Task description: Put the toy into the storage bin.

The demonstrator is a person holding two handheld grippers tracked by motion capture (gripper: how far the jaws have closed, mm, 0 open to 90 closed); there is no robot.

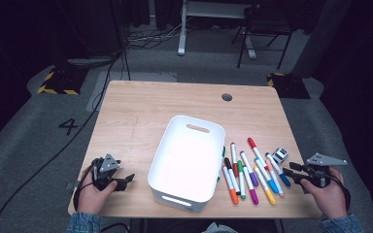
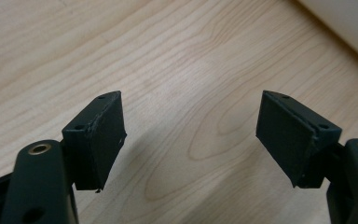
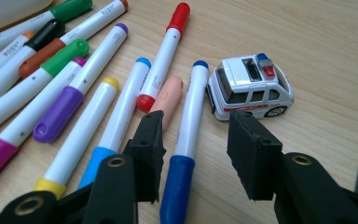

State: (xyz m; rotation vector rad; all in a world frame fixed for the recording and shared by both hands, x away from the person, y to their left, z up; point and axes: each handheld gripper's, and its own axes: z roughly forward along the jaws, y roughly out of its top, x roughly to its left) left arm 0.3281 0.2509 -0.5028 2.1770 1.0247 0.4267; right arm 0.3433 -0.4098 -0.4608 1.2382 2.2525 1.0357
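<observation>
The right gripper [image 3: 193, 154] hangs part open around the dark blue marker [image 3: 186, 140], pads not yet on it. A toy police van [image 3: 249, 86] sits just beside. The left gripper [image 2: 191, 135] gapes empty over bare wooden table [image 1: 136, 111]. Further on, a white bin [image 1: 187, 162]; grey carpet beyond.

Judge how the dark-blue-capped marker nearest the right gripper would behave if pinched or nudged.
The blue marker is a smooth round barrel lying flat on the table, so a sideways nudge would probably roll it, perhaps against the toy police van. It looks stiff and light. Its glossy plastic might slip between the right gripper pads unless pinched squarely.
</observation>
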